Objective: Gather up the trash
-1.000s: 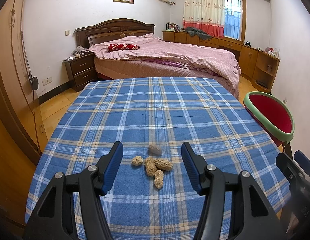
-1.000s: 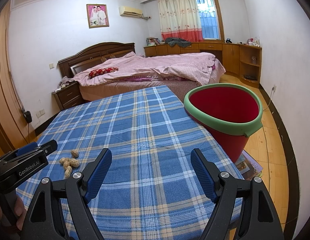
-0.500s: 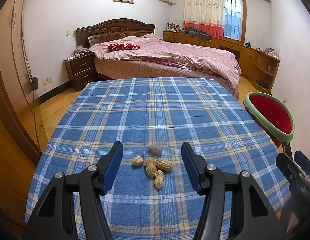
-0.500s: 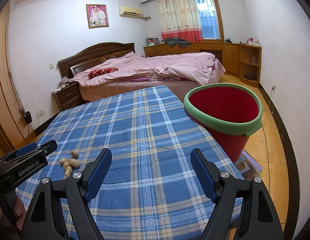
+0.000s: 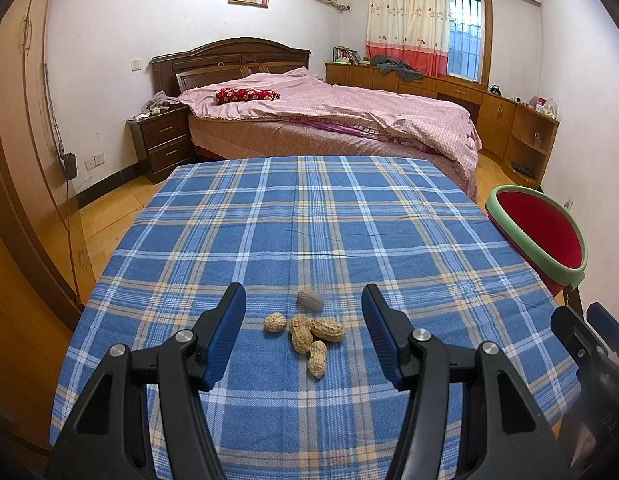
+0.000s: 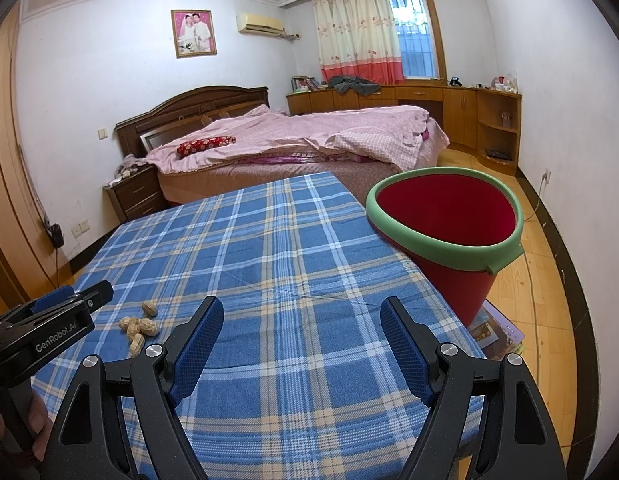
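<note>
a: item one, the trash?

b: peanuts [image 5: 305, 328], five shells in a loose cluster on the blue plaid tablecloth [image 5: 309, 220], near its close edge. three lie touching: two side by side, one below them pointing toward the camera. one small round shell sits just to their left, apart. a fifth, greyer shell [image 5: 310, 300] lies just beyond the cluster, not touching it.

a: item two, left gripper?

b: left gripper [image 5: 304, 328], jaws open, blue pads on either side of the cluster. the shells lie on the cloth between the pads, nothing gripped. from the right wrist view its fingertips [image 6: 89, 298] stand over the cloth just left of the peanuts [image 6: 138, 330]; whether they touch the cloth i cannot tell.

a: item three, right gripper?

b: right gripper [image 6: 301, 336], jaws wide open, only bare tablecloth [image 6: 269, 240] between the pads. it is well to the right of the shells. part of a hand [image 6: 37, 424] shows at the lower left corner of that view, under the left gripper's body.

a: item four, receptacle?

b: red bin [image 6: 449, 216] with a green rim, standing off the table's right side, its rim close against the cloth edge. mouth open. from the left wrist view the bin [image 5: 543, 232] is well apart from the shells.

a: surroundings?

b: bed [image 5: 329, 120] with pink cover beyond the table.
</note>
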